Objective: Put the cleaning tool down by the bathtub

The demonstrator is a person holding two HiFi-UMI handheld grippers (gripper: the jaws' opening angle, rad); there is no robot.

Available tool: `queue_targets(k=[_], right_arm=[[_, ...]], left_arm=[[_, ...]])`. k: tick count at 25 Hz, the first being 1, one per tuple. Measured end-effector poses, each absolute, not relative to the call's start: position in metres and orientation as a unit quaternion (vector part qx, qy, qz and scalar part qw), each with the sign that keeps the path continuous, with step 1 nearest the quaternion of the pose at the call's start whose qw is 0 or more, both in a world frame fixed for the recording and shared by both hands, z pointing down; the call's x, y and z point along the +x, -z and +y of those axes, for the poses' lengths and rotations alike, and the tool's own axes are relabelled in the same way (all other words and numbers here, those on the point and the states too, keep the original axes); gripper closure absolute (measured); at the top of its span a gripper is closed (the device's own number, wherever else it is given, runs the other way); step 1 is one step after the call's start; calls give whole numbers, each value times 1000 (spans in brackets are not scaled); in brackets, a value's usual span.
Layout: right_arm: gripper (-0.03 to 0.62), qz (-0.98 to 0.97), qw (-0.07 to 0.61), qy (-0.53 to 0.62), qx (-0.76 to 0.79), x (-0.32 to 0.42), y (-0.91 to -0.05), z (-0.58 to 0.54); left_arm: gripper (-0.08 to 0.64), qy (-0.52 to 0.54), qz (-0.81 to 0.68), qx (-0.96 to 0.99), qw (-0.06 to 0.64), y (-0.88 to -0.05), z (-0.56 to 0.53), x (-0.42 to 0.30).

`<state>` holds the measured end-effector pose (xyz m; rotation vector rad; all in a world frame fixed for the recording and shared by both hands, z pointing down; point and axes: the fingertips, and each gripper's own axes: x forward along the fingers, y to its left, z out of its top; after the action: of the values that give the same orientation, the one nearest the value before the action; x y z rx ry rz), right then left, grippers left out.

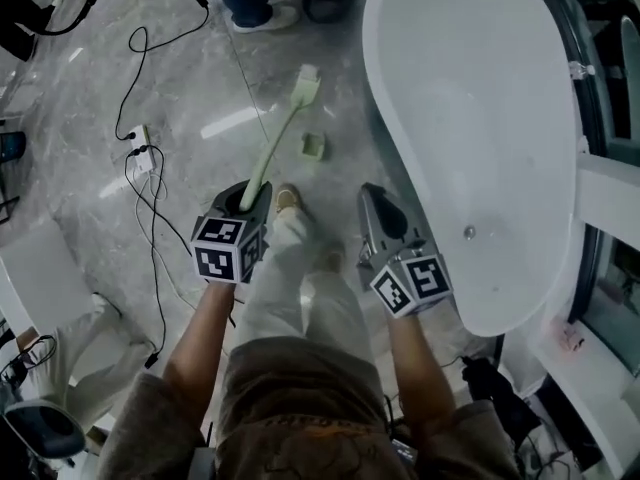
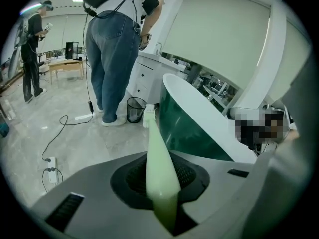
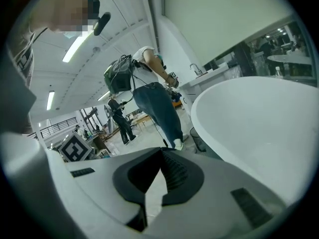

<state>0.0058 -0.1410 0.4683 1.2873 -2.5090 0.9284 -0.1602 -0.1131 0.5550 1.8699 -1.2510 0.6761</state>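
**Inventory, floor beside tub**

1. White oval freestanding bathtub [image 1: 470, 118] [image 2: 192, 111] [image 3: 259, 128]: on your right, long axis running away from you.
2. Your left gripper [image 1: 247, 200] [image 2: 162, 193]: clamped on the handle end of the pale green long-handled plastic brush [image 1: 272, 146] [image 2: 158, 153], pads pressing both sides. Brush runs fwd, away from you. Its whitish head is at the far end, over the grey marble floor [image 1: 200, 78], left of bathtub. Can't tell if the head touches the floor.
3. Your right gripper [image 1: 383, 211] [image 3: 149, 183]: jaws drawn close, tips meeting, nothing btwn. It's just beside the bathtub's near rim.
4. Small green square block [image 1: 314, 145]: on floor, near brush shaft, btwn brush and bathtub.
5. White power strip [image 1: 143, 148] w/ black cables: floor, far left.
6. Black wastebasket [image 2: 134, 109]: at bathtub's far end.
7. Person in blue jeans [image 2: 112, 59] [image 3: 159, 108]: standing next to wastebasket.
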Motion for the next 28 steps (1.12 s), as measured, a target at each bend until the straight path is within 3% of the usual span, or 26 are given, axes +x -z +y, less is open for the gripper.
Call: queue_targets(k=[17, 28], right_arm=[[592, -827, 98, -334, 441, -1, -560, -138], [592, -824, 107, -347, 436, -4, -574, -139]], left_arm=[[492, -291, -481, 721, 405, -645, -112, -159], [492, -311, -458, 709, 437, -707, -133, -141]])
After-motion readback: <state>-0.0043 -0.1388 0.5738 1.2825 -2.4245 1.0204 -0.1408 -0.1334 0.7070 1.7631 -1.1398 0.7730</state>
